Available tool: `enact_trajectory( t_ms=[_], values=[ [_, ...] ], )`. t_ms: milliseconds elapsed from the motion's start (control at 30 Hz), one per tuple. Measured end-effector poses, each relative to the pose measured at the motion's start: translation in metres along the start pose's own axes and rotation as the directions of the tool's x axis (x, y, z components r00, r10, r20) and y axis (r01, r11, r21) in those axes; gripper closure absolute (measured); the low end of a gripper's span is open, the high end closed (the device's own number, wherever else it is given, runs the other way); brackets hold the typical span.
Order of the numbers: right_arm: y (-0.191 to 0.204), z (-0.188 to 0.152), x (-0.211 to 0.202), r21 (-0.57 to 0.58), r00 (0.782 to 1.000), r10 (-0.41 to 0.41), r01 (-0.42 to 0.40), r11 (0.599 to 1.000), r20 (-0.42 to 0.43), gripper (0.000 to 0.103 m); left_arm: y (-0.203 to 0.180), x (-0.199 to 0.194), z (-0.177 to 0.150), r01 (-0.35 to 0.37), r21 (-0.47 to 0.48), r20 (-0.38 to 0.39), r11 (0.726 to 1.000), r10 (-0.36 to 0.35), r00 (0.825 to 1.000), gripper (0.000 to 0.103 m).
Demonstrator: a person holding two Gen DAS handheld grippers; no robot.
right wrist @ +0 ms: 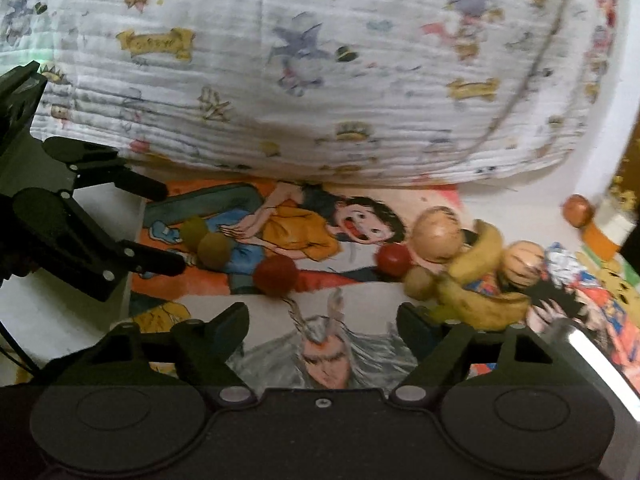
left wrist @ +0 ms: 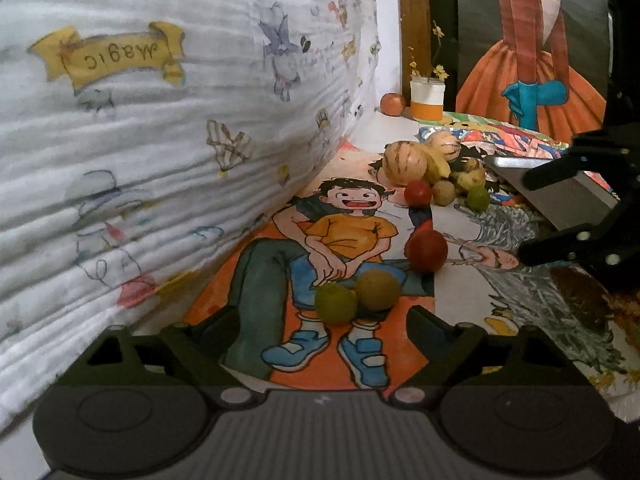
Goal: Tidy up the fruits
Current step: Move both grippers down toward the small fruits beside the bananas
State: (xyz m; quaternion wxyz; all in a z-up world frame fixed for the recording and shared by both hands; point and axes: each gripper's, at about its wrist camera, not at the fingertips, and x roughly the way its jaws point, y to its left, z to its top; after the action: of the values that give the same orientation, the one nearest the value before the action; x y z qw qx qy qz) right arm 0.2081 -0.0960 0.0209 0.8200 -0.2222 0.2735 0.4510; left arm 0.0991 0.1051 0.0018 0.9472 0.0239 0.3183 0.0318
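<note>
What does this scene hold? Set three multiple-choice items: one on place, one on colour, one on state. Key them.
1. The green fruit lies: A) beside the brownish fruit B) inside a bowl C) on a shelf.
2. The jar is: A) all blue B) white over orange C) black.
3. The left gripper has jaws: A) shut on a spoon B) shut on nothing C) open, empty.
Key: A, the two sit side by side; B, its two bands show; C, the jaws stand wide apart and hold nothing.

The quilted cloth [left wrist: 168,128] looked soft and ribbed; at three o'clock, a metal tray [left wrist: 560,196] gleamed; the grippers looked matt plastic.
</note>
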Motion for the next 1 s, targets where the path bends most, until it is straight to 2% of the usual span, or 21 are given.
enact_trajectory(
  t_ms=[133,300,367,533,733,900,1000],
  values=[
    [0.005,0.007,0.017,-0.017,0.999,0.031,-0.031,0.999,-0.013,0.031,0.003,0.003,-0.001,0.017,0.025,-0.003,1.000,-0.017,1.000,0.020],
    [0.011,0.014,0.032,-0.024,0.998,0.059,-0.059,0.998,-0.029,0.042,0.007,0.006,0.000,0.042,0.036,-0.007,0.998,-0.042,0.999,0.036],
    [0.013,0.016,0.037,-0.020,0.997,0.066,-0.067,0.998,-0.033,0.047,0.008,0.007,0.001,0.046,0.042,-0.003,0.998,-0.046,0.999,0.039],
    [0.015,0.018,0.044,-0.020,0.996,0.077,-0.078,0.997,-0.033,0.051,0.008,0.010,0.004,0.056,0.060,0.002,0.997,-0.056,0.998,0.046],
    [0.015,0.020,0.050,-0.011,0.996,0.089,-0.089,0.996,-0.028,0.058,0.009,0.014,0.005,0.066,0.062,0.006,0.996,-0.066,0.998,0.057],
    [0.013,0.018,0.052,0.006,0.995,0.099,-0.099,0.995,-0.024,0.066,0.007,0.016,0.006,0.087,0.071,0.002,0.994,-0.088,0.996,0.073],
    [0.013,0.017,0.053,0.016,0.994,0.104,-0.104,0.994,-0.019,0.068,0.005,0.017,0.007,0.086,0.069,0.001,0.994,-0.087,0.996,0.076]
  ],
)
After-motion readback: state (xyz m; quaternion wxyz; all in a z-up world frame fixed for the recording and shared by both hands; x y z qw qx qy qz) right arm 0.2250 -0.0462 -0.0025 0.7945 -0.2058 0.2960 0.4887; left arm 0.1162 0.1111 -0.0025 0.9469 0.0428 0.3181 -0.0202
